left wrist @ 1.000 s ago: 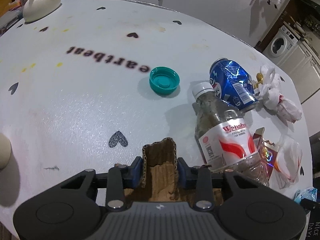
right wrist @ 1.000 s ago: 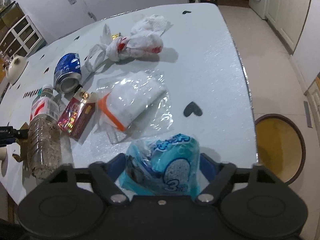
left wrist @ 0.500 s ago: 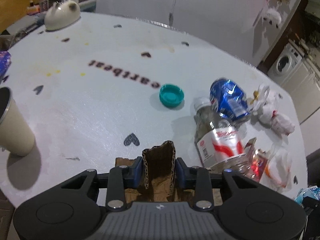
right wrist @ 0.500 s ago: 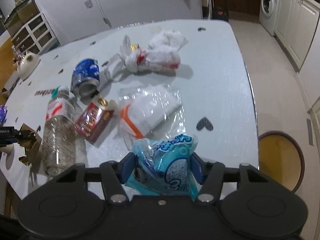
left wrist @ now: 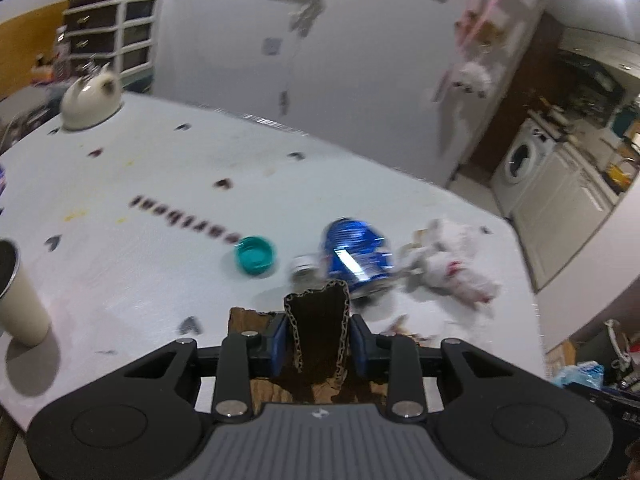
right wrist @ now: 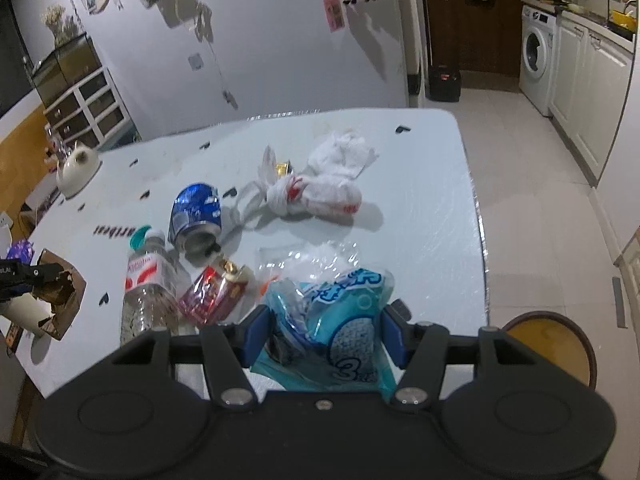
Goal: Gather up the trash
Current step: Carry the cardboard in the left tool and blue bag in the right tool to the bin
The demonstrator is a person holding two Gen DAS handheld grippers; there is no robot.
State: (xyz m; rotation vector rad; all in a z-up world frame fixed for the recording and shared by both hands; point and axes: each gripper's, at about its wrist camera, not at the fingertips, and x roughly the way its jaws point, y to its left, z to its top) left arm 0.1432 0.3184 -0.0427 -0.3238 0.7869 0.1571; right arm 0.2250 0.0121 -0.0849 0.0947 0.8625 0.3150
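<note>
Between the left gripper's (left wrist: 318, 338) jaws a torn piece of corrugated cardboard (left wrist: 318, 332) is clamped upright above the table (left wrist: 140, 264); the right gripper (right wrist: 326, 334) is clenched on a crumpled blue plastic wrapper (right wrist: 340, 332). So two pieces of trash are in hand, neither yet dropped anywhere; no bin is clearly identifiable. Most of the job looks left: a plastic bottle (right wrist: 150, 288), a red packet (right wrist: 214, 290) beside it, a dented blue can (right wrist: 196, 214), a clear bag (right wrist: 316, 256), a knotted white bag (right wrist: 320, 196), tissue (right wrist: 344, 152) and a teal cap (left wrist: 255, 255) all lie on the table. The table is white with dark heart prints; a cream teapot (left wrist: 90, 100) sits at its far corner. Beyond are a washing machine (right wrist: 536, 54) and tiled floor.
</note>
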